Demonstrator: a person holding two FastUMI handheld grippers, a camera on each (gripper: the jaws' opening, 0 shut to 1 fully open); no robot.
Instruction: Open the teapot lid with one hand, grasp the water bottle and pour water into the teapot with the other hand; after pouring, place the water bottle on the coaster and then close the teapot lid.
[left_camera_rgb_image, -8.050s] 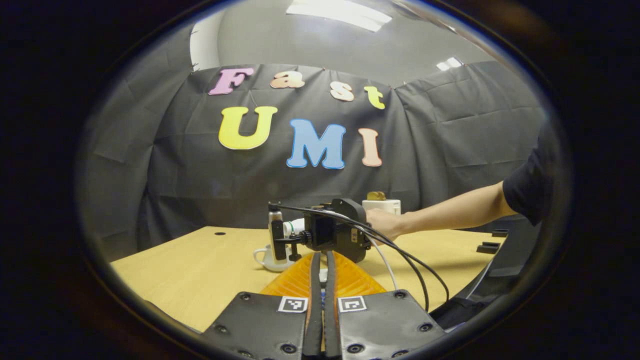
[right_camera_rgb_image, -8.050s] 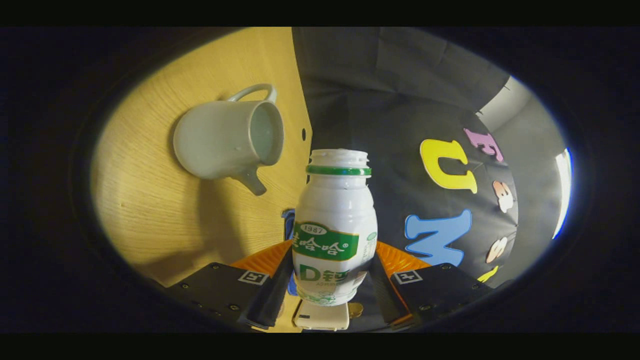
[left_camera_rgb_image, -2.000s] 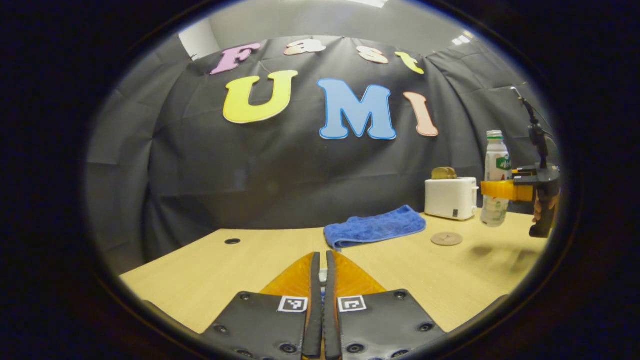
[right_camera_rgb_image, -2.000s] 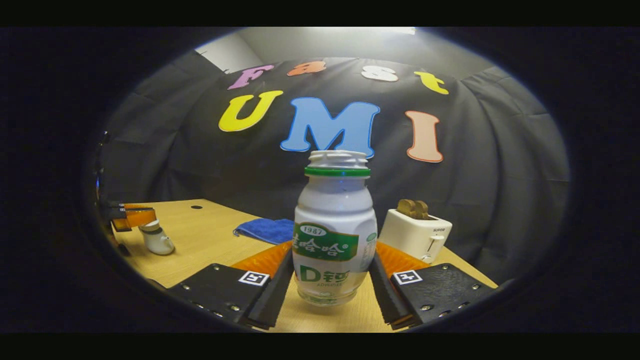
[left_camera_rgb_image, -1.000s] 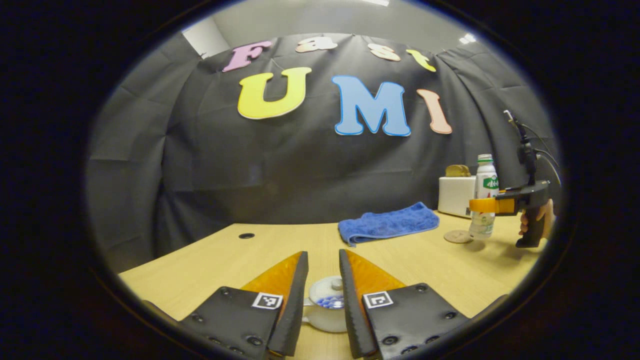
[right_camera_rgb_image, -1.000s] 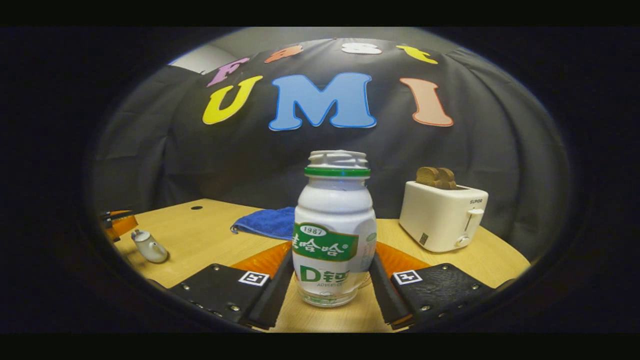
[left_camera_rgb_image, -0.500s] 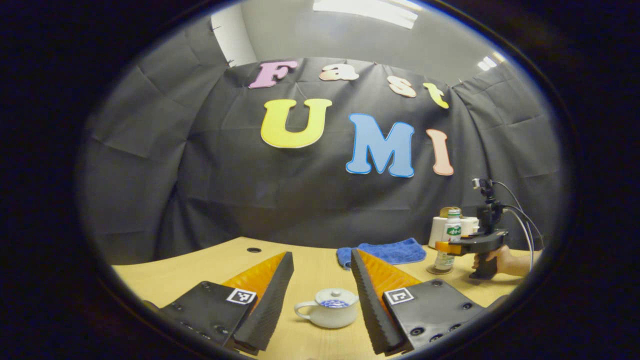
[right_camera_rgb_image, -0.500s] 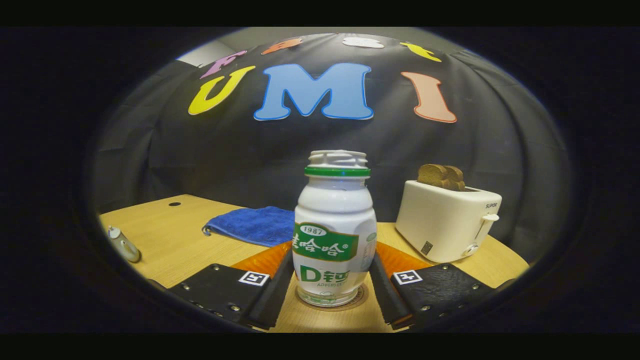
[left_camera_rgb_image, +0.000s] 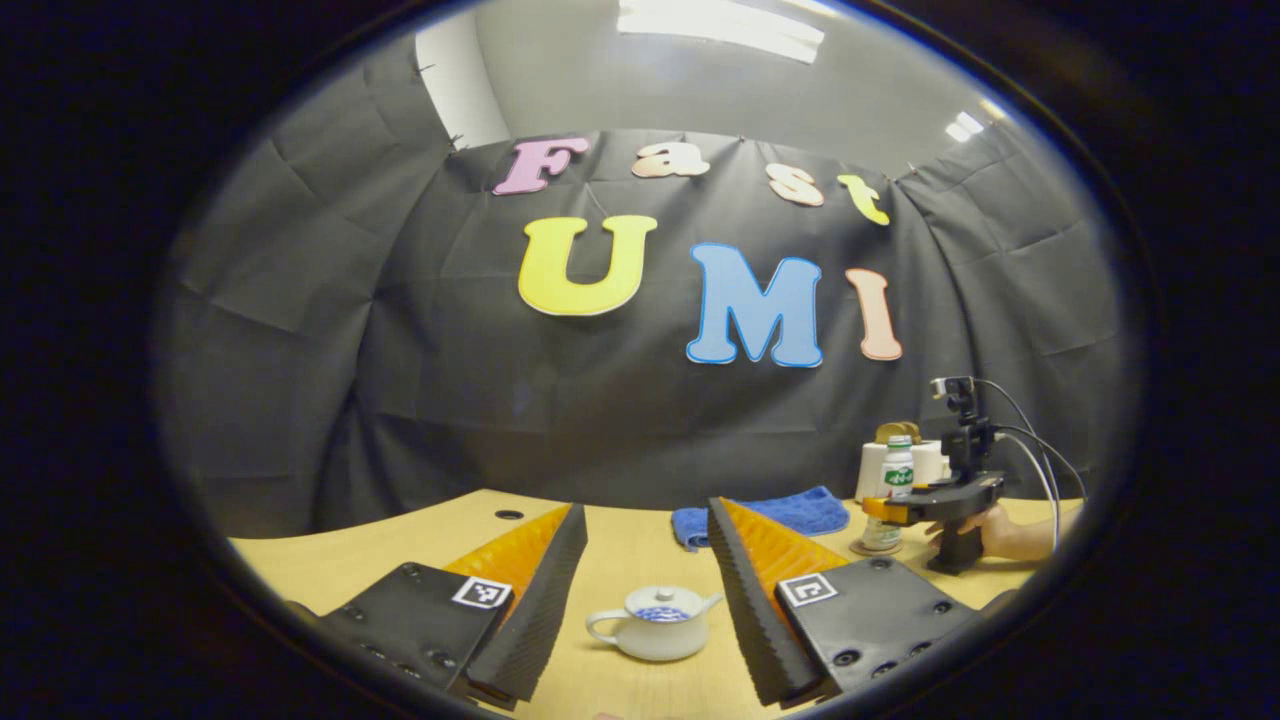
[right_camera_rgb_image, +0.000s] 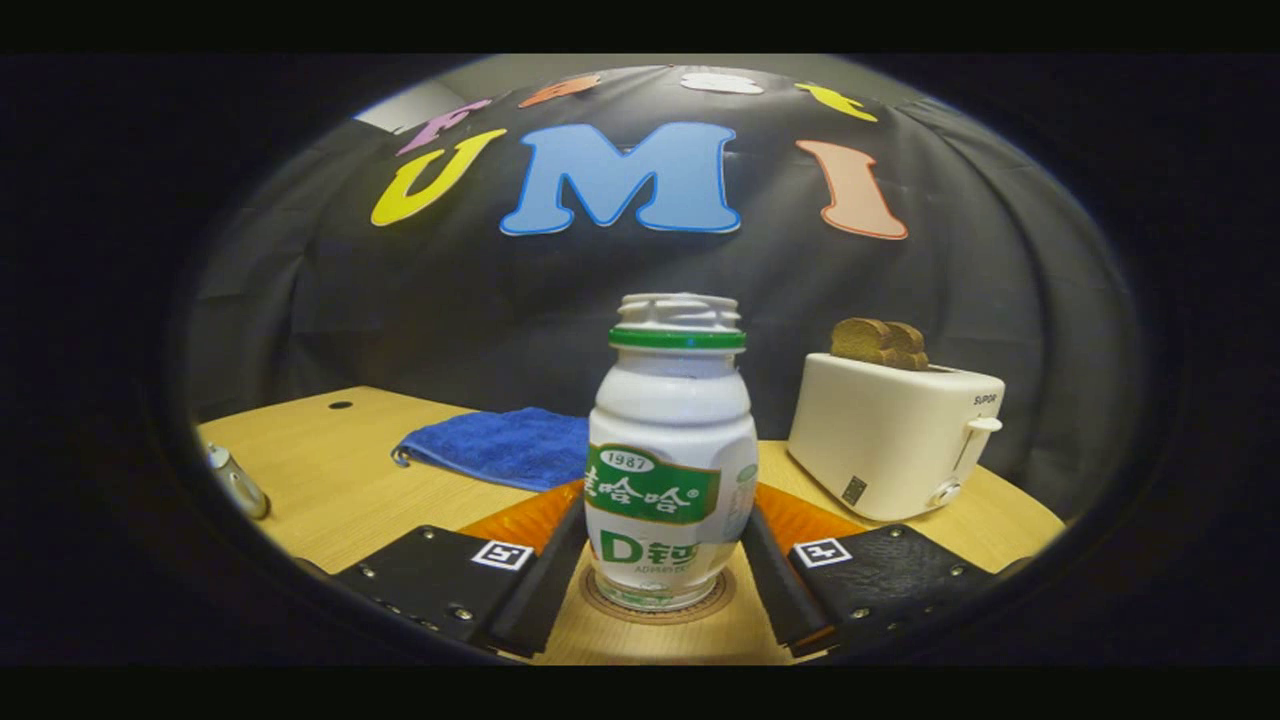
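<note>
The white teapot (left_camera_rgb_image: 655, 622) stands on the table with its lid on, a little beyond and between the fingers of my left gripper (left_camera_rgb_image: 645, 505), which is wide open and holds nothing. The white water bottle (right_camera_rgb_image: 670, 470) with a green label stands upright on the round coaster (right_camera_rgb_image: 660, 606). My right gripper (right_camera_rgb_image: 667, 510) has its fingers on either side of the bottle, slightly parted from it. In the left gripper view the right gripper (left_camera_rgb_image: 880, 507), the hand holding it, the bottle (left_camera_rgb_image: 897, 478) and the coaster (left_camera_rgb_image: 868, 548) sit at the far right.
A white toaster (right_camera_rgb_image: 895, 435) with bread in its slots stands right of the bottle. A blue towel (right_camera_rgb_image: 495, 445) lies behind it to the left. The teapot (right_camera_rgb_image: 235, 485) shows at the left edge of the wooden table (right_camera_rgb_image: 330, 480).
My left gripper opened, leaving the lid on the teapot, and drew back. The right gripper lowered the bottle onto the coaster, and its fingers have just widened a little.
</note>
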